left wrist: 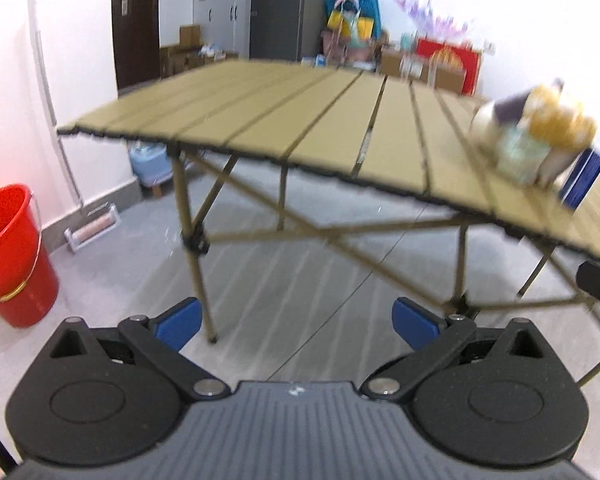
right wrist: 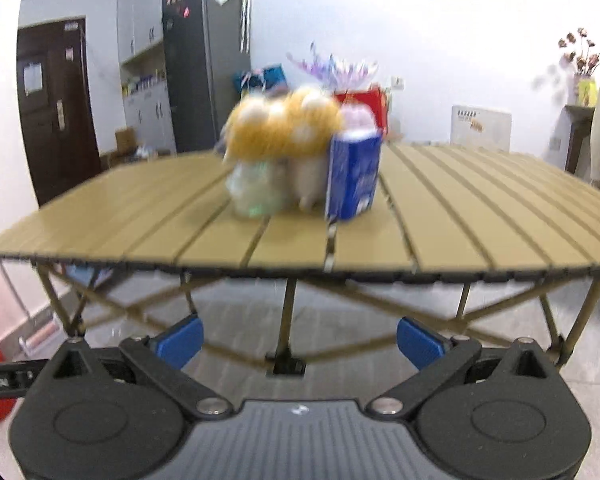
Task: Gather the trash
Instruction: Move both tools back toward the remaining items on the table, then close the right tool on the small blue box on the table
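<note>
Basically both tongs, left tongs [left wrist: 296,322] and right tongs [right wrist: 298,342], gape empty below the tan slatted folding table [right wrist: 460,208]; blurry wrapper pile [right wrist: 284,152] sits mid-table, red plastic bucket [left wrist: 12,256] waits on the floor, likely the bin.

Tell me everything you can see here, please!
tan slatted folding table: one, room's middle.
blurry yellow-and-white plush toys: count unclear, on table.
blue-and-white paper carton: one, upright, right of the toys.
crumpled pale green wrapper: one, in front of toys.
red plastic bucket: one, on floor, left.
grey fridge: one, back wall.
left gripper: black with blue pads, open.
right gripper: same, open.
</note>
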The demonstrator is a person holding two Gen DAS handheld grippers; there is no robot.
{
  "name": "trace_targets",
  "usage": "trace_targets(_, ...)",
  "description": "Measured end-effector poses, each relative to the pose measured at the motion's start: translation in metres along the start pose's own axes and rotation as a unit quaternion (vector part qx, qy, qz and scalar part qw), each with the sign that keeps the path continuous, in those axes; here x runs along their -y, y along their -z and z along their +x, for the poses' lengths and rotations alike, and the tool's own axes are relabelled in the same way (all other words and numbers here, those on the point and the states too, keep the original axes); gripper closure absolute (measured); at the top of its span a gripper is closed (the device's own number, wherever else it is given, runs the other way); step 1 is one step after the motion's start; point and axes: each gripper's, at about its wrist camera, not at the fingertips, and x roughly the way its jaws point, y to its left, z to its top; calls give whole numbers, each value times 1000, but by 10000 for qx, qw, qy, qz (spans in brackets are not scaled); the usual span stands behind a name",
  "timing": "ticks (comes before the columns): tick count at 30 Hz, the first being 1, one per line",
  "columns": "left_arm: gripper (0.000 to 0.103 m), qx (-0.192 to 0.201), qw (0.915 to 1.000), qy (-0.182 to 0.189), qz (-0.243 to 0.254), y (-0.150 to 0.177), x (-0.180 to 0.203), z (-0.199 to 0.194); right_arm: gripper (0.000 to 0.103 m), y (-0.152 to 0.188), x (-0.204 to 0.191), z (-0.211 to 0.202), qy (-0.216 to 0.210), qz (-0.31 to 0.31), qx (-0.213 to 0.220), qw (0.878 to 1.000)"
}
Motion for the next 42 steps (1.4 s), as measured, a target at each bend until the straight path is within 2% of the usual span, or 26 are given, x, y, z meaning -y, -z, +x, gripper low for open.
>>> trace_targets(7,0,372,9992,124,34,-37,28,-4,0,-31,14,8,31,157,408,9990)
trace_targets(18,0,873,9960,199,-47,-90,67,-2,0,-64,16,35,198,124,687,9974)
trace_targets(26,0,953,9950,276,-68,-106,78,16,0,-74,19,66,346,93,717,9968)
trace_targets(29,0,845,9961,254,-81,-107,76,28,0,-77,19,80,435,39,700,9966)
trace_targets(32,0,748,9969,209,-86,-105,72,35,4,-80,19,92,502,90,688,9963)
trace_targets(38,0,717,9973,121,-50,-102,64,37,21,-85,26,109,706,303,681,9947)
trace_targets(41,0,686,9975,128,-69,-101,63,38,39,-85,33,113,662,427,671,9946)
trace_targets(42,0,691,9975,134,-56,-101,63,37,51,-85,33,114,594,449,680,9949)
